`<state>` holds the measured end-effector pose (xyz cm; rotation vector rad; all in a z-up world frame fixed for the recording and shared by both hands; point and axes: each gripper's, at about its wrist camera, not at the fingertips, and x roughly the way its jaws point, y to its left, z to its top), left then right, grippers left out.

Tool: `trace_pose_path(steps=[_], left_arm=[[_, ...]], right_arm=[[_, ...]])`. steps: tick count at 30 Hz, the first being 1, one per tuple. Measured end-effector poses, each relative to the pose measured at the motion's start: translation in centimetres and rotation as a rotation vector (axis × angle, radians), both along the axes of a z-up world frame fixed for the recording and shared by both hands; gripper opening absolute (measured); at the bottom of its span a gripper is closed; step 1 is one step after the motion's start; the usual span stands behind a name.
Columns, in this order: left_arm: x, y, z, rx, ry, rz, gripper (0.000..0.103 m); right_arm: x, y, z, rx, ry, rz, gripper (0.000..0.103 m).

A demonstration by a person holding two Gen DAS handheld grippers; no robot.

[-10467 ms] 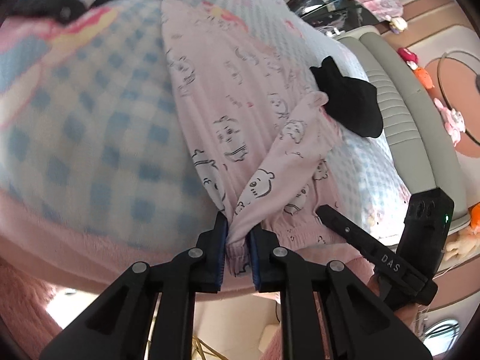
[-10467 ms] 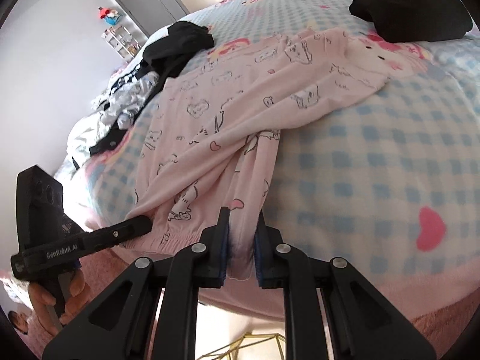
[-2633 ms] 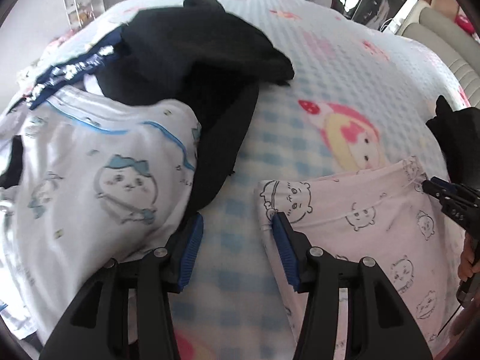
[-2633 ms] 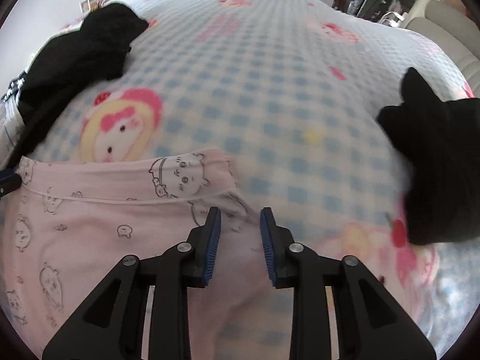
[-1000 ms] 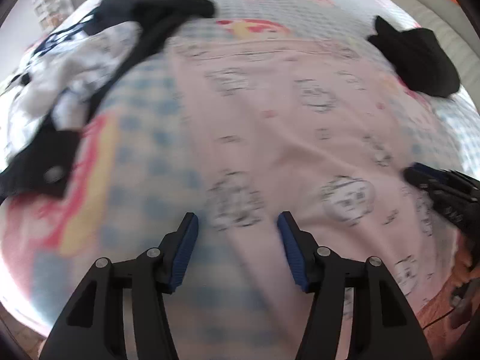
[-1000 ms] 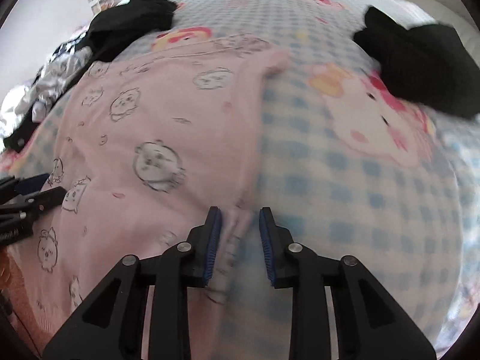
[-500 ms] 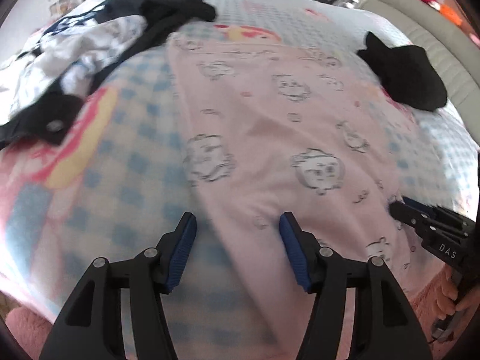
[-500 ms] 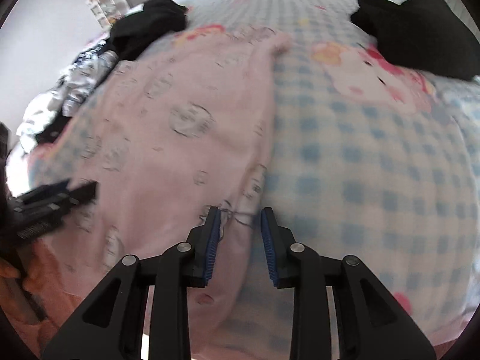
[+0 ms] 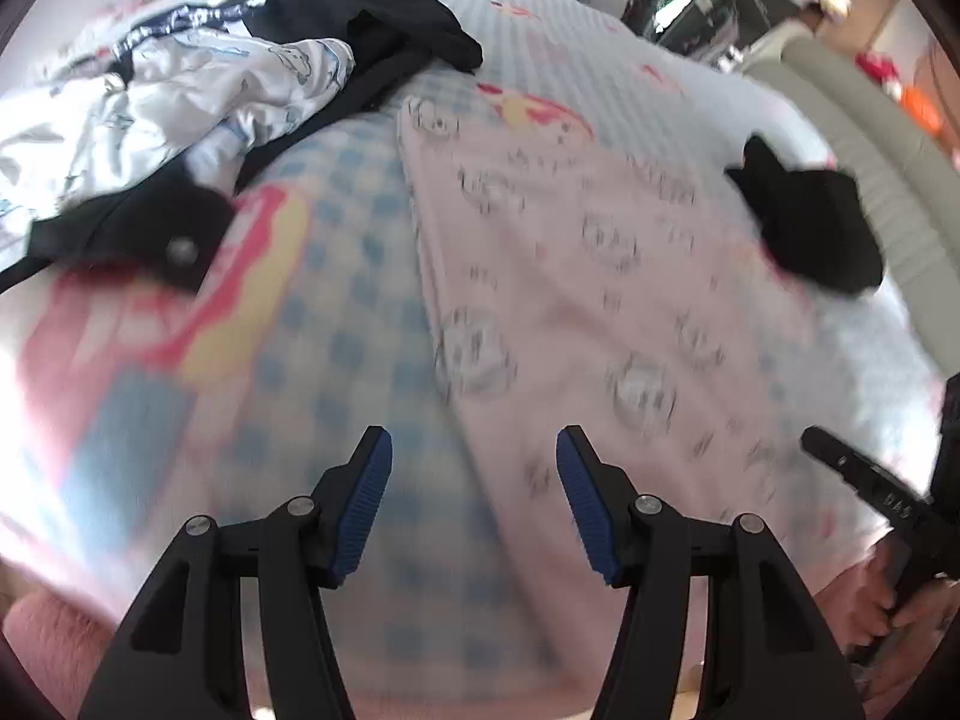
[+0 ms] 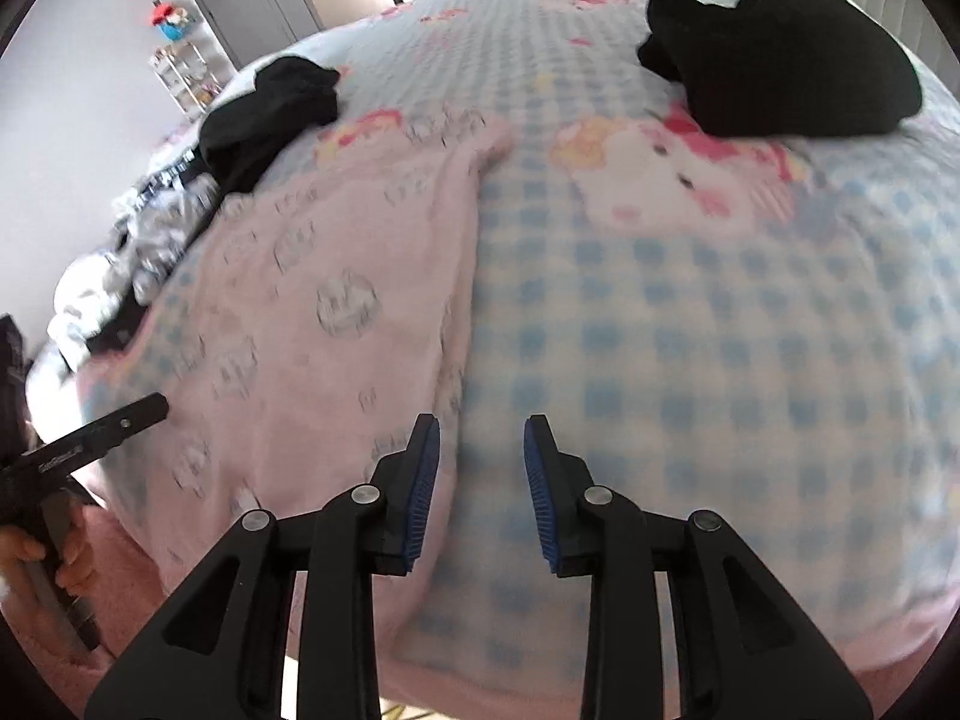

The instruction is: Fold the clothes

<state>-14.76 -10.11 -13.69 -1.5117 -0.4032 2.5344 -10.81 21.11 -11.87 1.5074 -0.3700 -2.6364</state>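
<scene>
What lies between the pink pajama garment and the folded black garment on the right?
Right wrist view: only bare checked blanket with a cat print separates the pink pajama garment from the folded black garment.

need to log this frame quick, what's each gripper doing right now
Left gripper: open, holding nothing, above the pink pajama garment.
Right gripper: open, holding nothing, over the garment's right edge.

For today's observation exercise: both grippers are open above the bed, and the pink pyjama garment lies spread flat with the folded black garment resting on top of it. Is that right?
Not quite. In the right wrist view the black garment lies on the checked blanket, apart from the pink pyjama garment. The left gripper and right gripper are open.
</scene>
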Motion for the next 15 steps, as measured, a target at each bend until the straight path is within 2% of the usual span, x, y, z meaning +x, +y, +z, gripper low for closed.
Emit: trace_pose_path(steps=[4,7,13,15], left_arm=[[-3.9,-1.1,0.4,-0.01,0.018,0.024,0.059],[-7.3,-2.4,0.2,0.02,0.019,0.047,0.059],[-13.9,-4.3,-2.4,0.094,-0.014,0.08,0.059],[-15.4,-4.5,-2.9,0.105,0.0,0.084,0.059]], right_arm=[[-4.8,0.9,1.5,-0.007,0.019,0.01,0.039],[-9.4,1.9,1.2,-0.013,0.004,0.013,0.047],[-18.7,3.0,-1.7,-0.078,-0.052,-0.031,0.047],[-20.8,3.3,-2.9,-0.109,-0.077,-0.045,0.047]])
